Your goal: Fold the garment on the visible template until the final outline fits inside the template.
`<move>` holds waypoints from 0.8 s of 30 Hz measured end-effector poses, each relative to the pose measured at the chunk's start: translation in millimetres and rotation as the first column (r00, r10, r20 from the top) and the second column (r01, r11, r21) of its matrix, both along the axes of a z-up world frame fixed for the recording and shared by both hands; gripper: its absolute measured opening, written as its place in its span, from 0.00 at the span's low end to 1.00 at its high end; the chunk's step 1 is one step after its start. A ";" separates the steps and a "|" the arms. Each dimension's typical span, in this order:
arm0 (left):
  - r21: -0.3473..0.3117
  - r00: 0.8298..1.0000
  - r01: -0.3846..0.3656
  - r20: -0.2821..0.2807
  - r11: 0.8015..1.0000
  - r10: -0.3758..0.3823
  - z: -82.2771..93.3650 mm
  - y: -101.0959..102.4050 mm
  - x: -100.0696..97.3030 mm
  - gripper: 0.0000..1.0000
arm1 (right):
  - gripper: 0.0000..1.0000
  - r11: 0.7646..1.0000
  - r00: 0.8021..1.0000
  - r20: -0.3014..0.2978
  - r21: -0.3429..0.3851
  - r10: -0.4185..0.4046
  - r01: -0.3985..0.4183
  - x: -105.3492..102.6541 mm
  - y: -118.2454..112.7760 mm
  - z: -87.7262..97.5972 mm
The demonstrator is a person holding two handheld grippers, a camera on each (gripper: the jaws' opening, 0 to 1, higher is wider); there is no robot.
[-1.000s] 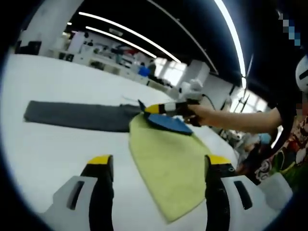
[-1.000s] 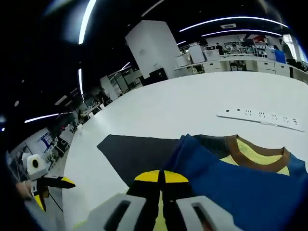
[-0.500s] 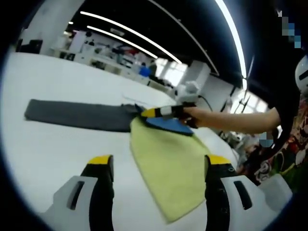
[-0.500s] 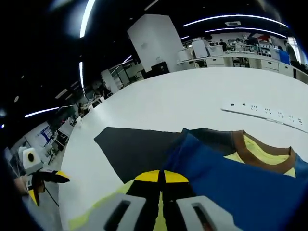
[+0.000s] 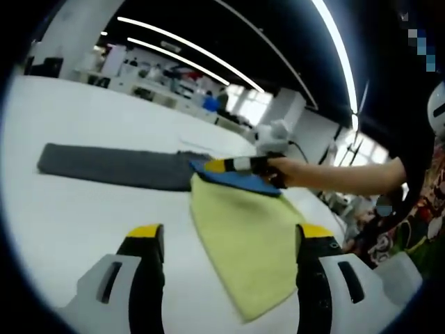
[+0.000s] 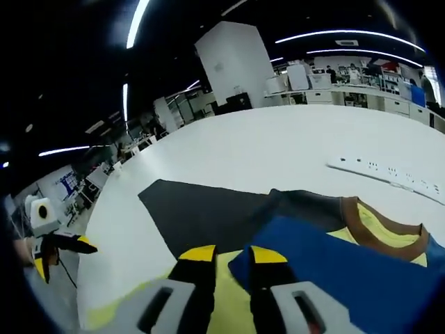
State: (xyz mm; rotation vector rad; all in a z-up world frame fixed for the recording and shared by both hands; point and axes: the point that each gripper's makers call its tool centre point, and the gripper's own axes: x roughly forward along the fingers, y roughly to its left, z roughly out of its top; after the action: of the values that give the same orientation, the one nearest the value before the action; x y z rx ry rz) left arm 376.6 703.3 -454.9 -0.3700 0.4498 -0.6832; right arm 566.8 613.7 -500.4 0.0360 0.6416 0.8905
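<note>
Left gripper view: my left tongs (image 5: 229, 240) hang above the white table (image 5: 69, 209) with their yellow-tipped jaws spread wide and nothing between them. The garment (image 5: 243, 236) lies ahead of them, its yellow-green panel running up between the two jaws, with a blue fold at its far end. Beyond that fold and off to the left stretches the dark grey template (image 5: 111, 165), flat on the table. I see my right tongs (image 5: 217, 165) coming in from the right, held by a hand (image 5: 295, 169), their tips at the blue edge where garment and template meet.

In the right gripper view, my right tongs (image 6: 231, 255) have their jaws slightly apart, with the corner of the blue fold lying in the gap; I cannot tell whether they grip it. The garment's (image 6: 348, 257) brown collar sits to the right, the template (image 6: 201, 212) just ahead. A white power strip (image 6: 389, 174) rests farther off to the right. My left tongs (image 6: 52, 250) show at the far left.
</note>
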 end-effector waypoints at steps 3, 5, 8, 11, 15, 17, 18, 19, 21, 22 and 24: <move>0.002 1.000 0.003 0.001 1.000 -0.003 -0.1 -0.9 -0.4 0.73 | 0.35 1.000 1.000 0.021 -0.006 0.013 -0.013 -7.0 -5.9 0.2; 0.003 1.000 0.006 0.000 1.000 -0.006 -0.2 -1.9 -0.6 0.73 | 0.42 1.000 0.999 0.044 -0.016 0.015 -0.015 -8.0 -10.7 0.6; 0.005 1.000 0.012 0.000 1.000 -0.012 -0.6 -3.3 -1.3 0.74 | 0.50 1.000 0.999 0.054 -0.003 -0.006 0.006 -9.0 -21.8 3.8; 0.003 1.000 0.011 0.001 1.000 -0.011 -0.2 -3.2 -1.2 0.74 | 0.58 1.000 0.996 0.093 -0.017 0.003 -0.002 -11.3 -29.3 7.4; 0.005 1.000 0.013 -0.001 1.000 -0.013 -0.8 -3.8 -1.5 0.74 | 0.71 1.000 0.993 0.121 -0.023 -0.010 0.012 -10.4 -40.5 10.3; 0.005 1.000 0.017 -0.002 1.000 -0.017 -1.3 -4.7 -2.1 0.74 | 0.76 0.999 0.990 0.144 -0.030 -0.016 0.021 -9.7 -45.5 11.7; 0.005 1.000 0.018 -0.002 1.000 -0.018 -1.5 -5.0 -2.2 0.74 | 0.79 0.999 0.990 0.143 -0.028 -0.019 0.023 -10.0 -47.3 12.4; 0.007 1.000 0.019 -0.004 1.000 -0.019 -2.1 -5.4 -2.4 0.74 | 0.81 0.999 0.988 0.152 -0.024 -0.026 0.030 -8.8 -49.1 14.2; 0.009 1.000 0.023 -0.007 1.000 -0.023 -3.0 -6.2 -2.9 0.74 | 0.87 0.999 0.986 0.163 -0.028 -0.037 0.042 -9.0 -53.3 16.5; 0.008 1.000 0.024 -0.007 1.000 -0.024 -3.3 -6.7 -3.1 0.74 | 0.89 0.999 0.986 0.164 -0.026 -0.037 0.042 -9.7 -53.7 16.9; 0.010 1.000 0.028 -0.011 1.000 -0.028 -4.4 -7.9 -3.9 0.74 | 0.92 0.999 0.982 0.183 -0.024 -0.039 0.044 -11.0 -55.4 19.7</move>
State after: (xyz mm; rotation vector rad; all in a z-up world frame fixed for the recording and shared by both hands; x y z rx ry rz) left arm 372.7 695.4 -459.3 -0.3589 0.4688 -0.7062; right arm 555.9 558.3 -480.7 -0.0572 0.4802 0.8335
